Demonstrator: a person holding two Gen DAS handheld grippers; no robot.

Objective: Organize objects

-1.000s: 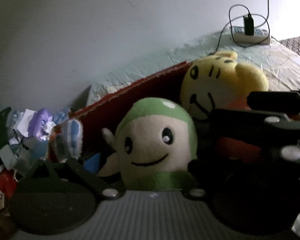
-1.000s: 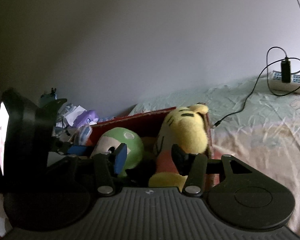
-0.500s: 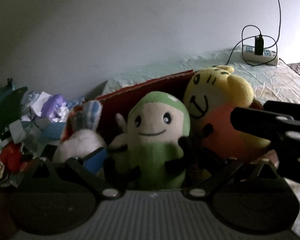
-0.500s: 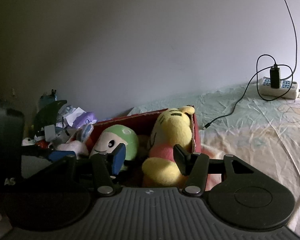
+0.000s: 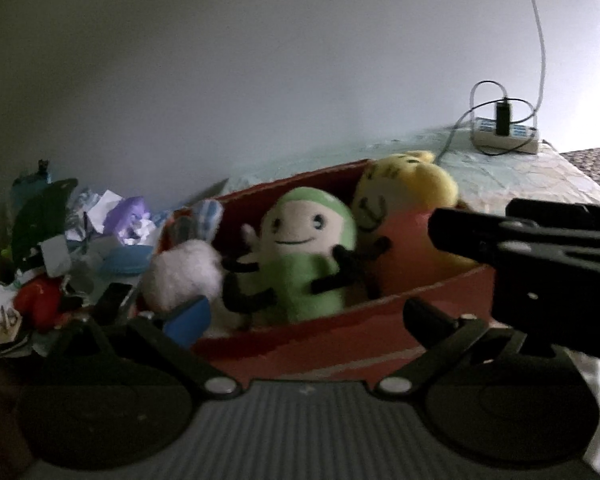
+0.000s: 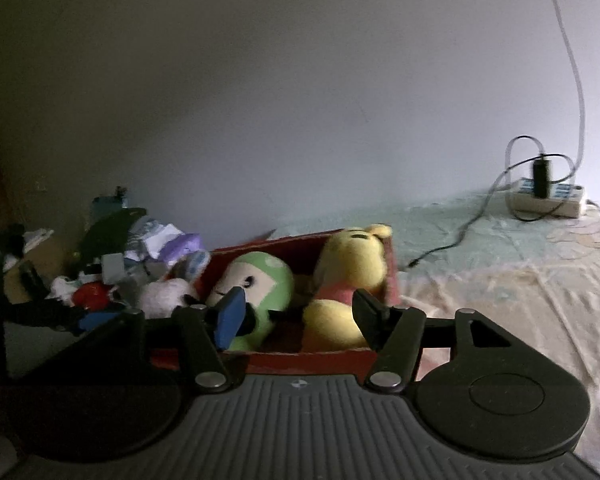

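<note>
Far left there's a messy pile [image 5: 80,248] of paper and odds and ends hard against the red box [image 5: 340,340], so anything knocked out of the box on that side would likely get lost in it. The left hand-held gripper [image 5: 300,316] is spread wide and holding nothing, hovering just in front of the box. Inside it sit the white plush [image 5: 184,276], green plush [image 5: 308,256] and yellow bear [image 5: 404,232], packed shoulder to shoulder. They're soft and top-heavy, so a bump to the box could tip one over the low wall. The right hand-held gripper [image 6: 300,316] is also wide open and empty, and its body crosses the left view, so the two could clash. A cable [image 6: 456,240] trails on the bed [image 6: 500,300] near the box, a possible snag. No readable writing anywhere.
</note>
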